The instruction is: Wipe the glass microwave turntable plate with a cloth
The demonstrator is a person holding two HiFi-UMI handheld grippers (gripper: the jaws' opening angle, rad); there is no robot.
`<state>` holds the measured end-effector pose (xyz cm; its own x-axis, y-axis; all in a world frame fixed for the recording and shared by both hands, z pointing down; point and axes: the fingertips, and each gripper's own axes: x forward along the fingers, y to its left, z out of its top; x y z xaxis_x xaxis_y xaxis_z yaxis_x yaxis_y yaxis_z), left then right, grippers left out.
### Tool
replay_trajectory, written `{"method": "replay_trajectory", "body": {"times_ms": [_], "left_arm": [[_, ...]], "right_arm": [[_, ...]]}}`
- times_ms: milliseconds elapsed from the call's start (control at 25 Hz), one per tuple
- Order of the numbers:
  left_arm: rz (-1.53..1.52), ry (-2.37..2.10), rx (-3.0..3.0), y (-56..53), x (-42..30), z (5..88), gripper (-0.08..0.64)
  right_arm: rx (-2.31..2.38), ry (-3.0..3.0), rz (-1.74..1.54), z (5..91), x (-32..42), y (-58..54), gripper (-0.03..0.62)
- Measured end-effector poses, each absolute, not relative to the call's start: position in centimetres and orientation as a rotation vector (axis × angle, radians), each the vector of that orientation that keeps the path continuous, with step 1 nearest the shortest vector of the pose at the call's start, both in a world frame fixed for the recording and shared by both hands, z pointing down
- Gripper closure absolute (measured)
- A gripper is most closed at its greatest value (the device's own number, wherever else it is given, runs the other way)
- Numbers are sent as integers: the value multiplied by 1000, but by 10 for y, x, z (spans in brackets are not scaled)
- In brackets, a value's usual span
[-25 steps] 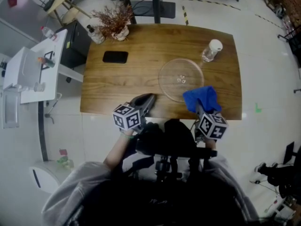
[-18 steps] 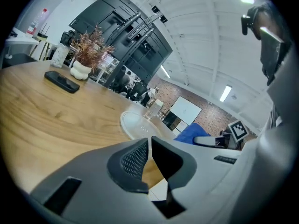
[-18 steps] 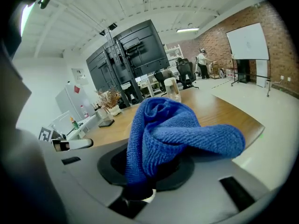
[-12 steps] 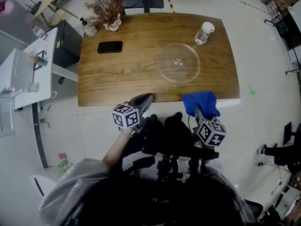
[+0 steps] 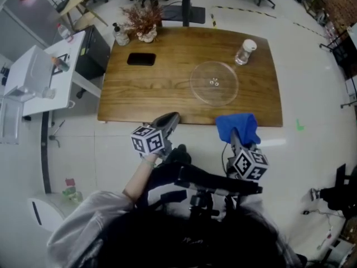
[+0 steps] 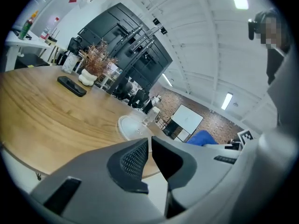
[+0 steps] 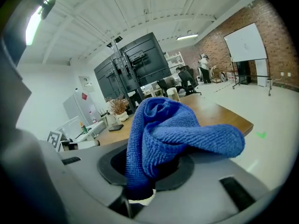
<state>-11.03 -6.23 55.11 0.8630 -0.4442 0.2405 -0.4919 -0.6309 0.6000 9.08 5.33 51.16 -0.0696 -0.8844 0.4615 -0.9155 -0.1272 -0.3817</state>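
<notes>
Glass plate on bench: likely rigid, slippery, fragile; steady it at the rim. Right gripper jaws clamp soft cloth; left gripper jaws closed, empty.

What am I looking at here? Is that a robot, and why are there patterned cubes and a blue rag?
There is no robot here. A person holds a hand tool with two jaws in each hand, and the patterned cubes are part of those tools. The head view comes from a camera on the person's head, looking down. The left and right gripper views come from a camera riding on each tool, looking along its jaws. On the wooden table lie a clear glass plate, a black phone, a white-capped jar and a dried plant. The right gripper is clamped on a blue cloth. The left gripper holds nothing, its jaws nearly together. Neither touches the plate.
</notes>
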Motion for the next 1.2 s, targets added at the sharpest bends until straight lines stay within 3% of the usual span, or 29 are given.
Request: {"method": "replay_trajectory", "body": {"times_ms": [280, 480, 1200], "left_arm": [[-43, -617, 2303, 14, -63, 528, 549], [21, -554, 2337, 84, -42, 524, 549], [-14, -739, 2320, 135, -93, 527, 549]], "right_arm": [[2078, -2033, 994, 523, 113, 136, 508], [2041, -2049, 1023, 523, 121, 177, 508], [1810, -2186, 993, 533, 84, 187, 511]]}}
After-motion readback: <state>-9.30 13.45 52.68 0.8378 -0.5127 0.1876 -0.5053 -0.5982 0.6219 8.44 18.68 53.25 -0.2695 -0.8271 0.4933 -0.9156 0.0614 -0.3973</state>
